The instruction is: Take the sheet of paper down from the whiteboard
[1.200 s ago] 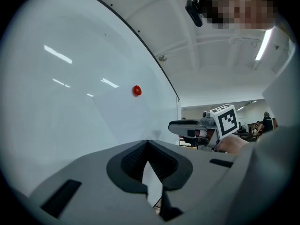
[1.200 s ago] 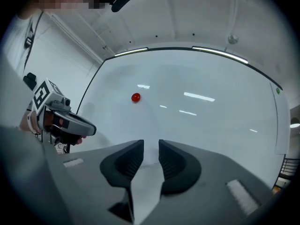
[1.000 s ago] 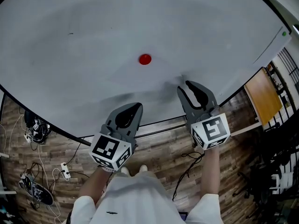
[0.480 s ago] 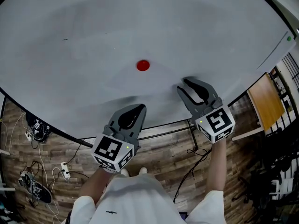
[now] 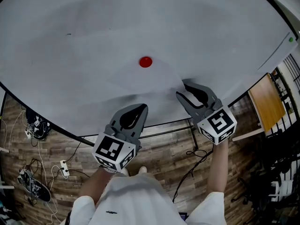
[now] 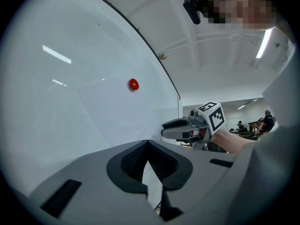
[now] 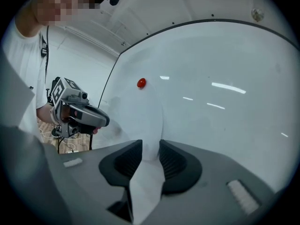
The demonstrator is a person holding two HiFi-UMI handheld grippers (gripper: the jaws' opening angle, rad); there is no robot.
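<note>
Left gripper [image 6: 148,142]: in my left hand, low against the board, below and left of the magnet. Its jaws are pressed together at the tips, and I can make out nothing caught between them.
Right gripper [image 7: 151,146]: in my right hand, out at the sheet's lower right corner. Its jaws stand spread and have just been opening. The sheet's edge runs up between them, and the pads are not pinching it.
Sheet [image 5: 143,83]: plain white paper, nearly the same tone as the board, so only faint edges and a soft shadow mark it out. It lies flat on the board and hangs from its top middle. In the right gripper view its right edge shows as a thin vertical line.
Magnet [image 5: 146,61]: small, round and red, sitting on the sheet's top edge and pinning it.
Board [image 5: 84,32]: a big white panel with a dark rim; the sheet sits low on it, near the middle.
Floor [image 5: 159,158]: wood planks under the board, with cables lying on it at my left.
</note>
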